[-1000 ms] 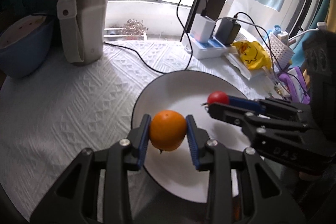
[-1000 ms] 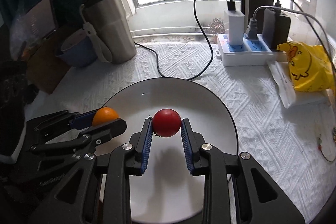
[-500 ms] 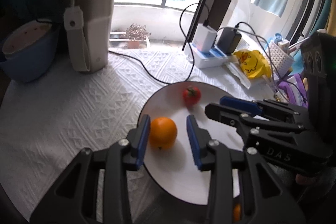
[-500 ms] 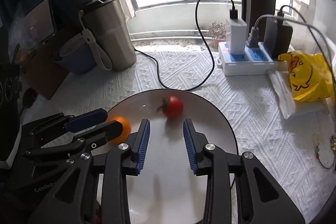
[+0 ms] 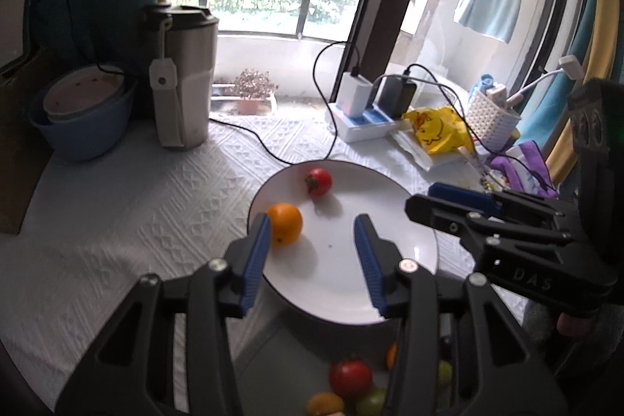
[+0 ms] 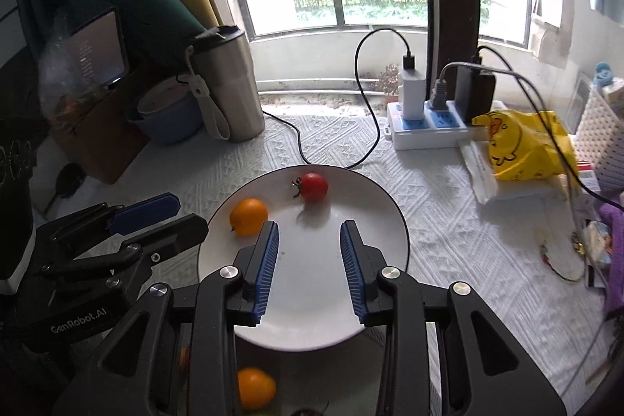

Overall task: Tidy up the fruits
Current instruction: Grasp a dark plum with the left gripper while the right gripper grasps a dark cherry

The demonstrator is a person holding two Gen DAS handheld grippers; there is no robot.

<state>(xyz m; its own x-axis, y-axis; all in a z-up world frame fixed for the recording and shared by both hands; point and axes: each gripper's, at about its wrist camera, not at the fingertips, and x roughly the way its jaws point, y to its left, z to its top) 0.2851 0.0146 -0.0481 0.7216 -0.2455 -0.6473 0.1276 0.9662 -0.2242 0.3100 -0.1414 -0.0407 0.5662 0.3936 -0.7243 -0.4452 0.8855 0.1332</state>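
Observation:
A white plate (image 5: 390, 283) (image 6: 374, 283) lies on the white tablecloth. On it rest an orange fruit (image 5: 285, 223) (image 6: 248, 216) at the left and a red cherry tomato (image 5: 319, 181) (image 6: 313, 186) at the far side. My left gripper (image 5: 312, 260) is open and empty, raised above the plate's near part, its left pad beside the orange fruit. My right gripper (image 6: 309, 266) is open and empty above the plate's near half. Several small fruits (image 5: 351, 379) (image 6: 255, 392) lie below the grippers, partly hidden.
A steel tumbler (image 5: 183, 77) (image 6: 230, 84) and a blue bowl (image 5: 84, 112) (image 6: 167, 115) stand at the back left. A power strip (image 5: 362, 119) (image 6: 429, 127) with chargers and cables, a yellow bag (image 5: 436, 131) (image 6: 522, 147) and a white basket (image 5: 491, 115) stand at the back right.
Both grippers opened and let go: the orange fruit and the tomato now lie on the plate. Both grippers have pulled back and up, and the left jaws have spread wider.

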